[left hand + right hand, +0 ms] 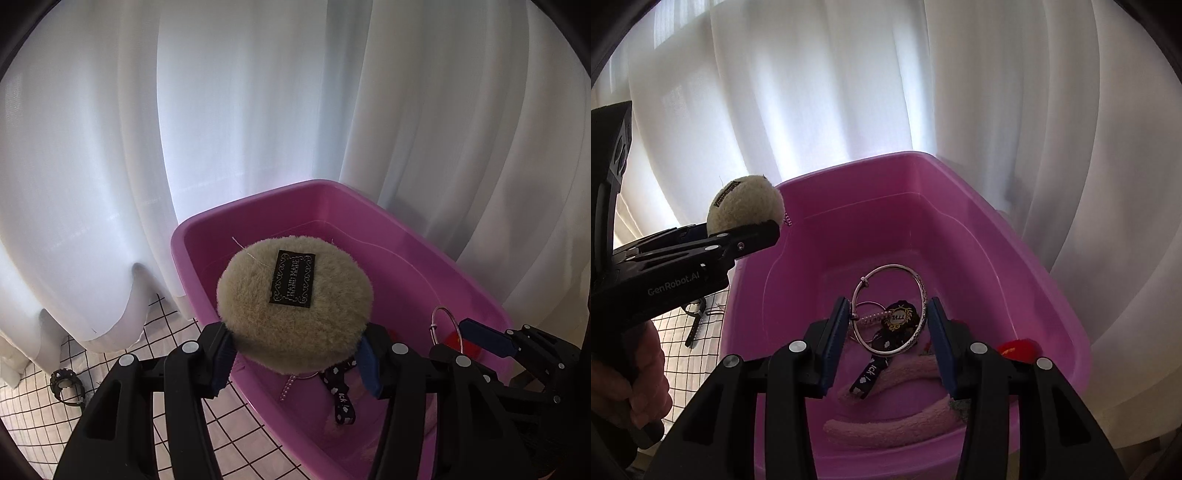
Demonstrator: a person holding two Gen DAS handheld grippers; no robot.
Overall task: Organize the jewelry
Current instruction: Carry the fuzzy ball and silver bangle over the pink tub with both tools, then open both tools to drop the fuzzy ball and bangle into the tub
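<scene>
While both grippers hang over one pink tub (1015, 266), each carries a single item. Counted: two grippers, one tub, one fuzzy beige pouch, one silver bangle, and one dark ring lying outside the tub.

Left gripper (295, 363): angled downward over the tub's near-left corner, jaws about half spread and pressed on either side of the pouch (295, 299), whose black sewn label faces up; a short bead chain hangs from it. A hand (639, 373) grips its handle at the left edge of the right wrist view.

Right gripper (886, 338): angled downward over the tub's middle, jaws part-way open with the upright bangle (888, 310) clamped between the pads.

Tub contents: a thin silver ring (866, 317) with a pearl strand, a round black-and-gold tag (899, 316), a dark printed ribbon (870, 373), two pink fuzzy bands (897, 424) and a red item (1015, 349) at the right wall.

Outside, on the gridded cloth (177, 332), the dark ring (66, 384) lies well left of the tub. White curtains (258, 110) hang behind.
</scene>
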